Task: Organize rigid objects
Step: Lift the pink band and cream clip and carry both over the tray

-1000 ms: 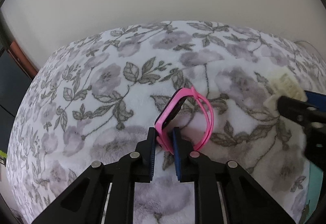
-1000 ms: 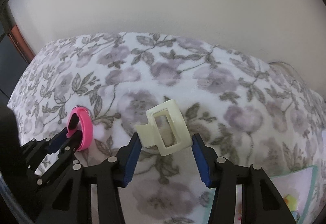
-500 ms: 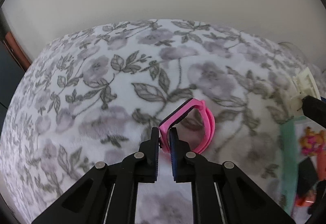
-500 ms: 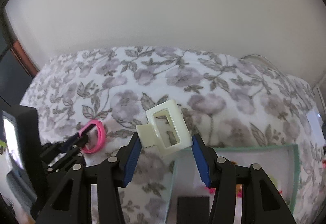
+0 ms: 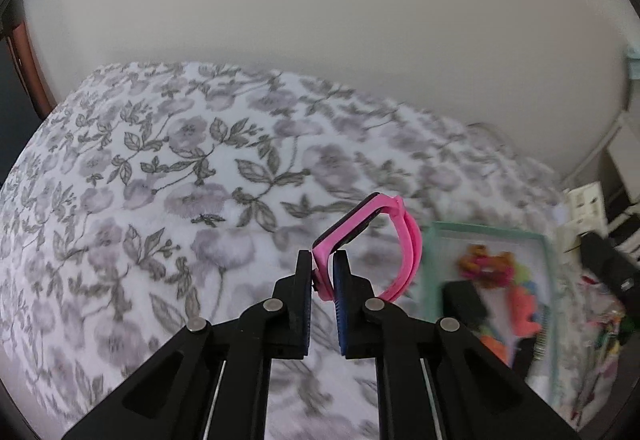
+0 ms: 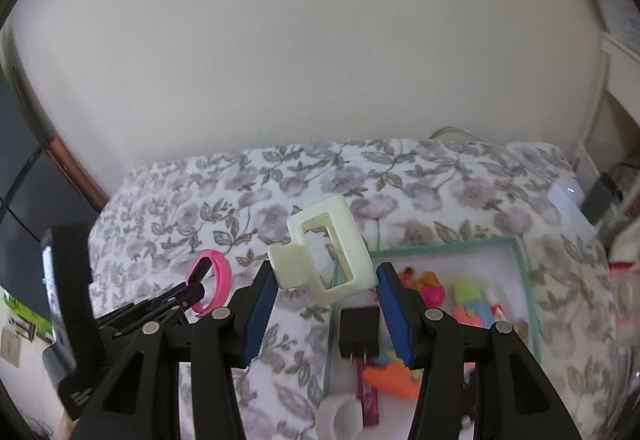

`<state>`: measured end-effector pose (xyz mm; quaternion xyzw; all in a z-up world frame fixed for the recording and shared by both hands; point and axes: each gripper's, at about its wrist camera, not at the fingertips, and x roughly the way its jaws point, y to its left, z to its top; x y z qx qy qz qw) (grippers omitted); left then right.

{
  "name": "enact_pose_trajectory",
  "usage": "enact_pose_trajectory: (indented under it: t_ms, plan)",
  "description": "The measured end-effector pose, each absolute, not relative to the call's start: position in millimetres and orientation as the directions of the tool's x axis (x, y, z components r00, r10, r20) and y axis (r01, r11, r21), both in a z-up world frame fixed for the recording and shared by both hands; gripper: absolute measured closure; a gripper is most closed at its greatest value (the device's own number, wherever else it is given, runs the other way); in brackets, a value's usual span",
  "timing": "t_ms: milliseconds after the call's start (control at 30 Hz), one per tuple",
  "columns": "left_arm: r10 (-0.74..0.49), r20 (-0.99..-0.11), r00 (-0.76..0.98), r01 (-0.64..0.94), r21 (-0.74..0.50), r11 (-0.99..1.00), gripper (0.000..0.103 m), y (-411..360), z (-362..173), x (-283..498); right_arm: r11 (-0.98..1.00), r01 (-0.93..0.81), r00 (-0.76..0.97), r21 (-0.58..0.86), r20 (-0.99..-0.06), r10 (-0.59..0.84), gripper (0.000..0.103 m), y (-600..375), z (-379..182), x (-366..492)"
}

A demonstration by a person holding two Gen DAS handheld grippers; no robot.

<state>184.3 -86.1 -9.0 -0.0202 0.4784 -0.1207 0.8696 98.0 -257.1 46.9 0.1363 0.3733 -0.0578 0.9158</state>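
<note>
Setting: floral fleece blanket (image 5: 160, 199) in grey and lilac over a bed, a plain pale wall (image 6: 300, 59) behind it.
Pink band: pink smartwatch band (image 5: 372, 236) with a dark face, held in the air above the blanket; its loop leans toward the tray side. In the right wrist view it (image 6: 216, 280) shows small at the tip of the other tool.
Left gripper: left gripper (image 5: 322, 272) pinches one end of the band between its blue pads, jaws nearly together.
Hair clip: cream claw hair clip (image 6: 324, 252), rectangular frame with an open window, tilted, lifted clear of the blanket just beside the tray's near-left corner.
Right gripper: right gripper (image 6: 326, 304) clamps the clip between its blue pads, jaws at a medium spread set by the clip's width.
Tray: mint-rimmed shallow tray (image 6: 520, 268) with a white floor, lying on the blanket to the right; in the left wrist view its rim (image 5: 428, 268) sits just right of the band.
Tray contents: black plug adapter (image 6: 358, 332) with its prongs toward the camera, an orange toy piece (image 6: 392, 380), and a heap of bright small items (image 6: 468, 304) too blurred to name.
Edges: dark screen and stand (image 6: 68, 280) at far left of the right wrist view; white furniture and cables (image 5: 600, 207) beyond the bed's right end.
</note>
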Motion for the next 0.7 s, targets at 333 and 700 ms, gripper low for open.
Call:
enact_pose_trajectory:
  t_ms: [333,700]
  plan:
    - [-0.260,-0.760,0.595,0.171,-0.196,0.966,0.093,-95.7,58.8,105.9,0.929,0.313,0.761,0.199,-0.637,-0.120,0.050,-257.0,84.0,6.5]
    - [-0.293,-0.748,0.596,0.205,-0.212,0.956,0.092,-116.3,54.2,55.0,0.875,0.453,0.684,0.172,-0.697,-0.217,0.049,-276.4,50.4,-34.3]
